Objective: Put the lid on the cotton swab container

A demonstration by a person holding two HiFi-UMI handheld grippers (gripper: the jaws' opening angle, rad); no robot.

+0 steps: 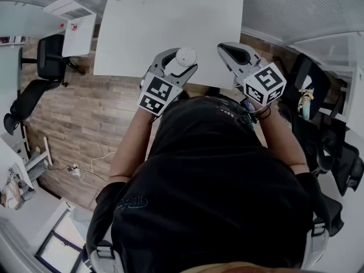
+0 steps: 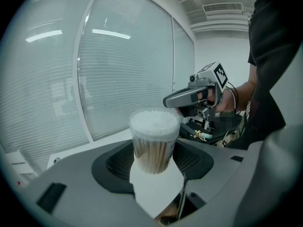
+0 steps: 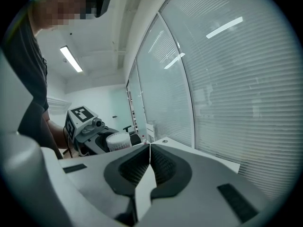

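1. Where they sit nearest the person, behind the cotton swab container (image 2: 154,143), the left marker cube (image 1: 156,94) and right marker cube (image 1: 264,84) carry black-and-white square patterns, the only print that can be made out.
2. The left hand-held gripper (image 1: 181,64), spread wide, clamps the container upright, white swab tips on top.
3. Right of the container and apart from it, the right hand-held gripper (image 3: 149,148) is fully closed and empty.
4. Beyond the container lies the white bench (image 1: 170,21).
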